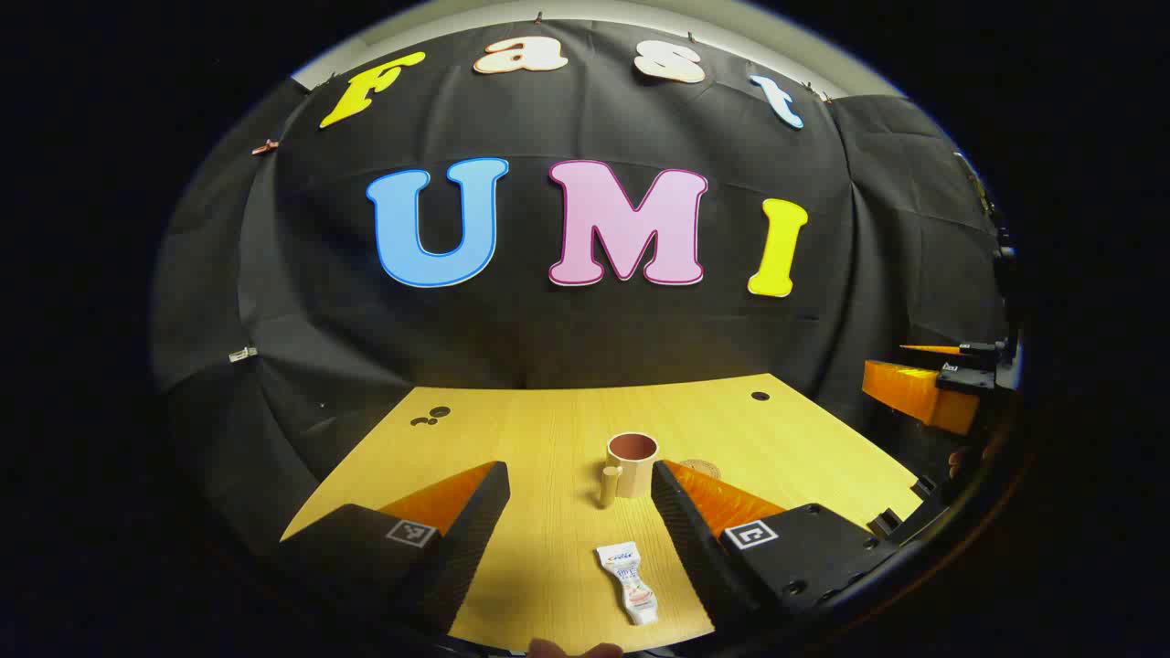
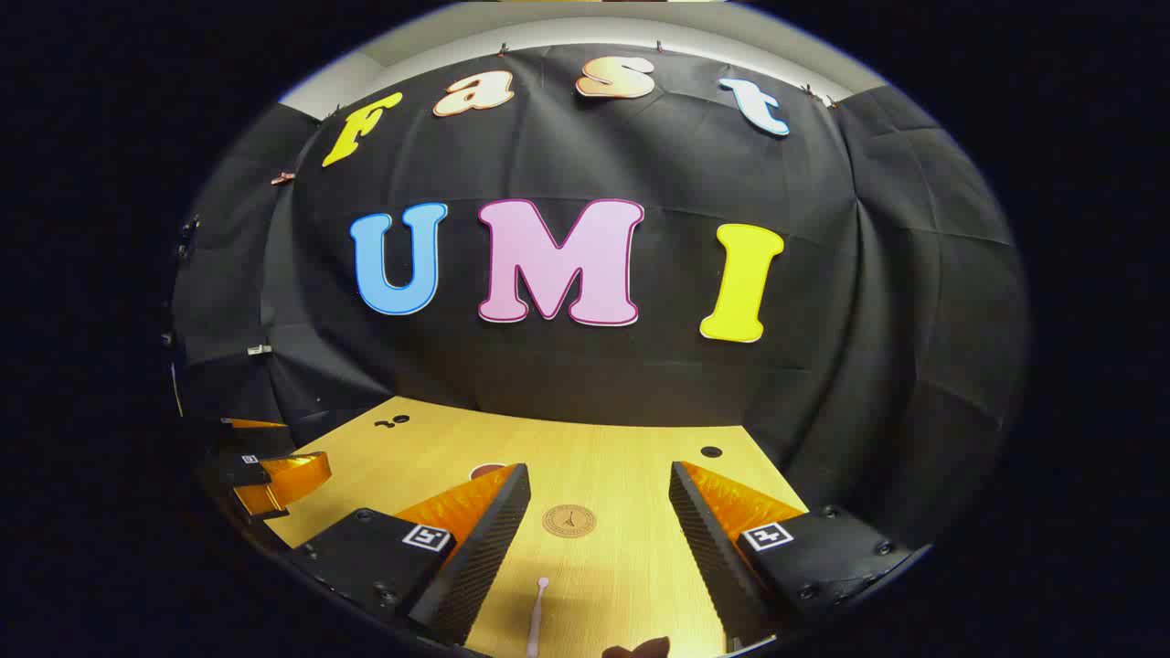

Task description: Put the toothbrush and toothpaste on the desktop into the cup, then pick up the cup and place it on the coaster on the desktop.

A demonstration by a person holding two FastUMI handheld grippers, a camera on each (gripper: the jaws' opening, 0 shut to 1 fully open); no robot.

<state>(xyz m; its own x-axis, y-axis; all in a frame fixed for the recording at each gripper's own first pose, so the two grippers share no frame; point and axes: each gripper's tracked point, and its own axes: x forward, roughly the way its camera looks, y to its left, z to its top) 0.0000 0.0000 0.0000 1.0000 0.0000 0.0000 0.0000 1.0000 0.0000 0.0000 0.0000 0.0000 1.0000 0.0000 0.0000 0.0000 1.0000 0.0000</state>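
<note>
- Right now, in the left gripper view, we are holding the left gripper (image 1: pixel 578 512) wide open and empty above the desktop (image 1: pixel 804 439), and the toothpaste (image 1: pixel 629 581) is lying flat between its fingers, close to the near edge.
- The cup (image 1: pixel 632 463) is standing upright mid-desktop, handle toward us, with the coaster (image 1: pixel 702 468) peeking out just beside it.
- We are judging that lowering squarely over the tube's middle should grip it best.
- The tube's print is too small to read.
- In the right gripper view, we are keeping the right gripper (image 2: pixel 599 521) open and empty too; the toothbrush (image 2: pixel 537 621) is lying at the near edge, between its fingers.
- The coaster's stamp is unreadable.
</note>
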